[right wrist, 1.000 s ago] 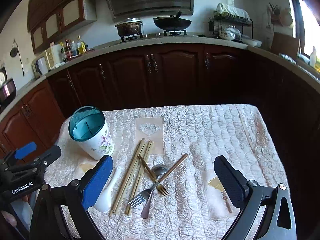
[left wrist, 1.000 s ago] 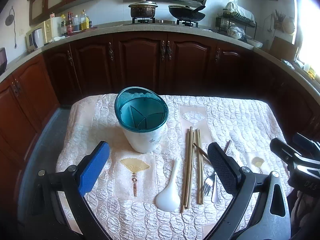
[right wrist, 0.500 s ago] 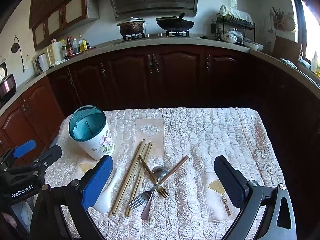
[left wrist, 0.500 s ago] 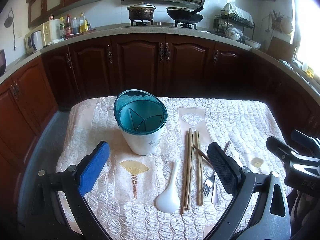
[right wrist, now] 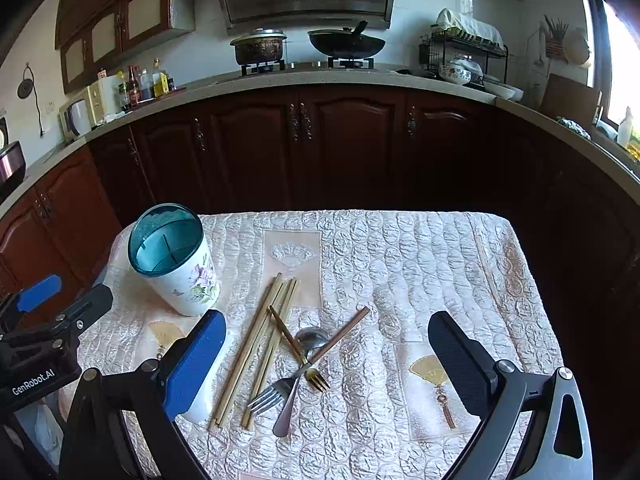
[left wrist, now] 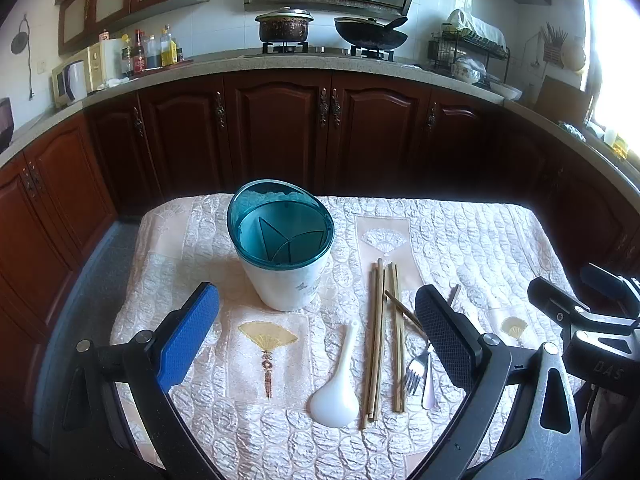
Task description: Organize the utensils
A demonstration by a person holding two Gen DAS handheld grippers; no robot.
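With my left gripper and right gripper both spread wide and empty, nothing is sorted yet: bamboo chopsticks, white ceramic spoon and steel fork lie beside the vacant teal-rimmed white holder.

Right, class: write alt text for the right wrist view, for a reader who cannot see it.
An open right gripper hovers over a quilted table where chopsticks, forks and a spoon lie loose beside an empty teal-rimmed holder.

Holder blocks left; cloth right of chopsticks bare.
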